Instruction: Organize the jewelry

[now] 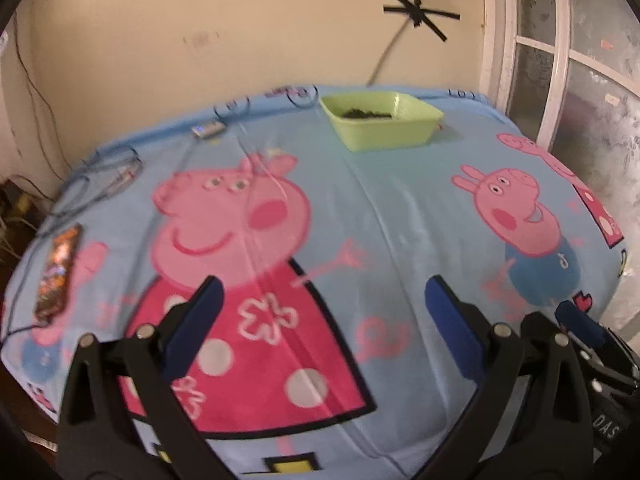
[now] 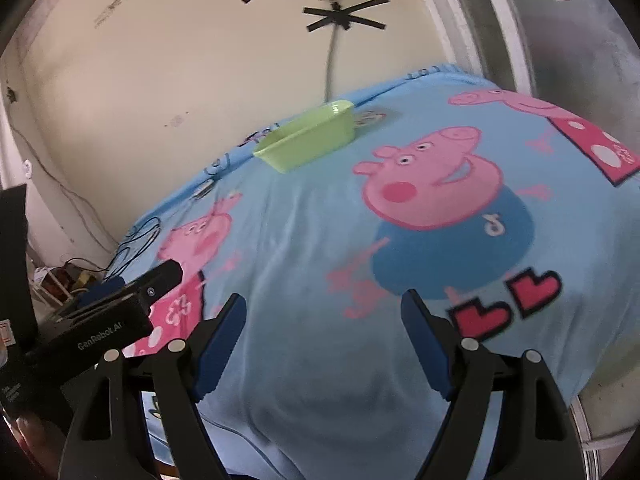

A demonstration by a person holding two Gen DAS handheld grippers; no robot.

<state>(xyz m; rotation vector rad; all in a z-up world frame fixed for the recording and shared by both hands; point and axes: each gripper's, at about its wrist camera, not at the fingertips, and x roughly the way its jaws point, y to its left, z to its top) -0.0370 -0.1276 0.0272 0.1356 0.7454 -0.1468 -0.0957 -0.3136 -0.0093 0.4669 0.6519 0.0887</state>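
Risk: dark jewelry pieces (image 1: 367, 112) small, tangled in heap inside light-green square plastic tray (image 1: 380, 125); pinch from above may snag several at once or tip light tray on soft blue cartoon-pig blanket (image 1: 360, 208).

Tray at far edge of bed, near wall.

Left hand-held gripper (image 1: 324, 312) spread wide, empty, over near blanket, well apart from tray.

Right hand-held gripper (image 2: 324, 328) likewise wide, empty, near front edge; tray far ahead, left of centre, contents hidden there.

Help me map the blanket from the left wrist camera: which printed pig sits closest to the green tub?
The big pig in the pink dress, left of centre: its ears almost reach the green tub. The blue-shirted pig sits further off, toward the right.
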